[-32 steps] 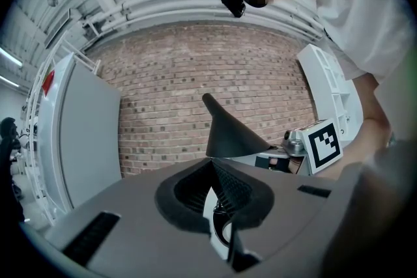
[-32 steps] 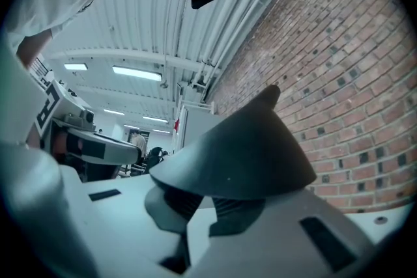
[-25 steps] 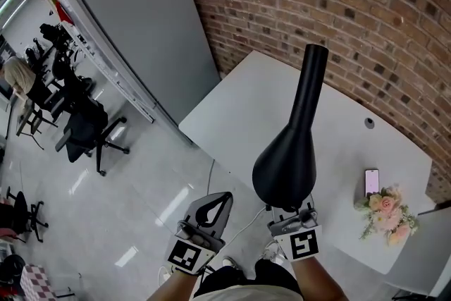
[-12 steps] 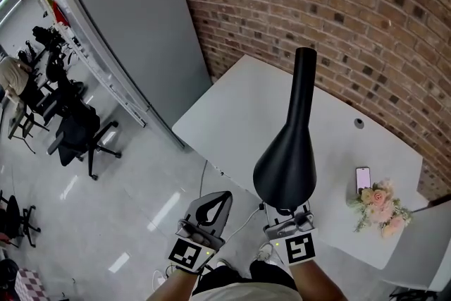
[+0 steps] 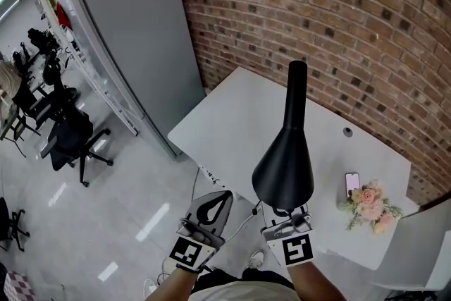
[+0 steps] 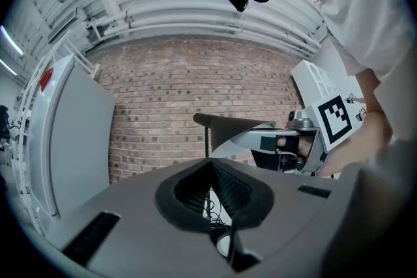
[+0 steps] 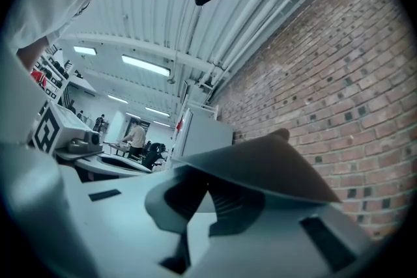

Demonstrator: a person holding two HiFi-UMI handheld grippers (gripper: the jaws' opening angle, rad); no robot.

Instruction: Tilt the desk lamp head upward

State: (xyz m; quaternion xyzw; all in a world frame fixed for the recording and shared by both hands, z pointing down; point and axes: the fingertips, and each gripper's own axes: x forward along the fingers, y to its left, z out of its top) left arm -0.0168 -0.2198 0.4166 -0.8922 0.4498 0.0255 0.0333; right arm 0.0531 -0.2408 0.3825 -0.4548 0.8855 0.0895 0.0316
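The black desk lamp head is a wide cone narrowing into a long neck that points away over the white table. My right gripper sits at the cone's near rim and is shut on it. In the right gripper view that rim slants across just above my closed jaws. My left gripper hangs beside it over the floor, shut and holding nothing. In the left gripper view its pads meet, with the lamp head and right gripper off to the right.
A phone and a bunch of pink flowers lie at the table's right end, near a cable hole. A brick wall backs the table. A grey partition stands to the left, office chairs beyond.
The head view has drifted, so table and lamp sit a little further left and lower. My right gripper stays on the lamp head's rim. The left gripper has not moved.
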